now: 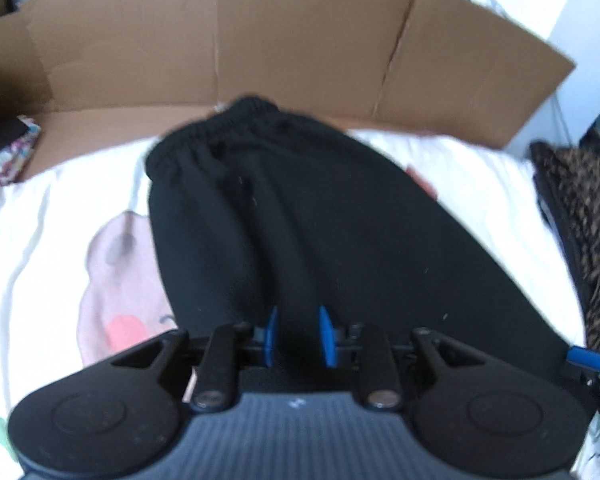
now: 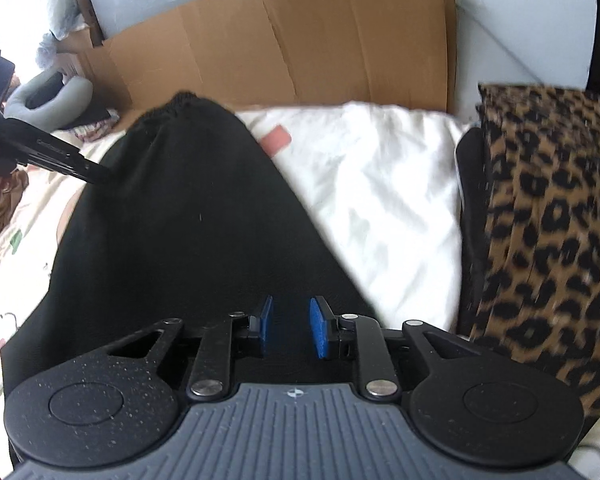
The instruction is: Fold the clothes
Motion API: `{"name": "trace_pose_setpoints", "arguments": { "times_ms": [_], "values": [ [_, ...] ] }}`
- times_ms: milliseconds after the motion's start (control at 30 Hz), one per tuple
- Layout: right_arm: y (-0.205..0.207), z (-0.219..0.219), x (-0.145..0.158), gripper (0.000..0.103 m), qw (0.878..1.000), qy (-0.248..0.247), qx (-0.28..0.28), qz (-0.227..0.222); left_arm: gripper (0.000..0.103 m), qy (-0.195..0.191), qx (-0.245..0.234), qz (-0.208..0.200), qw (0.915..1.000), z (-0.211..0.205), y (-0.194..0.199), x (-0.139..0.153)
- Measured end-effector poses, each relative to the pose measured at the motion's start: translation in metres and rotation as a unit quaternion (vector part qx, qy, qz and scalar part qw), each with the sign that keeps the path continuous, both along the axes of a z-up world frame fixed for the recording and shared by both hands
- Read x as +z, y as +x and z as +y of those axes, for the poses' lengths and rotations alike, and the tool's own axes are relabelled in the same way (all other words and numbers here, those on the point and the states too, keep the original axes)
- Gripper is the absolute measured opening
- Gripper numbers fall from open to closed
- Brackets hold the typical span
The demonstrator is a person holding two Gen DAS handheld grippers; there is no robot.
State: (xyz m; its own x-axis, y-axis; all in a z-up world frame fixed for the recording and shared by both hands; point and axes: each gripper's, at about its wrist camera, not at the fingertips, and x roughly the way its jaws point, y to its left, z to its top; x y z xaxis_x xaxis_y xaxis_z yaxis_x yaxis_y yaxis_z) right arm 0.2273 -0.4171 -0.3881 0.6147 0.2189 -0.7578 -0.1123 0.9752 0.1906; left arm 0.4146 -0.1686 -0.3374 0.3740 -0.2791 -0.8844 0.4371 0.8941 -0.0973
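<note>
A black garment (image 1: 300, 216) with a gathered elastic band at its far end lies spread on the white printed sheet (image 1: 60, 240). My left gripper (image 1: 298, 334) hovers over its near part. The blue pads (image 1: 271, 332) stand apart and I see only the cloth below in the gap. My right gripper (image 2: 290, 328) is over the near right part of the same black garment (image 2: 180, 220), also open with nothing pinched. The left gripper's tip (image 2: 96, 174) shows at the garment's left edge in the right wrist view.
A flattened cardboard sheet (image 1: 260, 48) stands along the far side of the bed. A leopard-print cloth (image 2: 548, 220) lies on the right over something dark. A white pillow or sheet fold (image 2: 380, 184) sits between it and the garment. A grey neck pillow (image 2: 48, 96) is at the far left.
</note>
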Motion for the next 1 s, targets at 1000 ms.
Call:
{"name": "trace_pose_setpoints", "arguments": {
  "times_ms": [1000],
  "values": [
    [-0.046, -0.022, -0.006, 0.027, 0.992, -0.074, -0.059, 0.078, 0.036, -0.055, 0.014, 0.058, 0.9967, 0.093, -0.091, 0.015]
  ]
}}
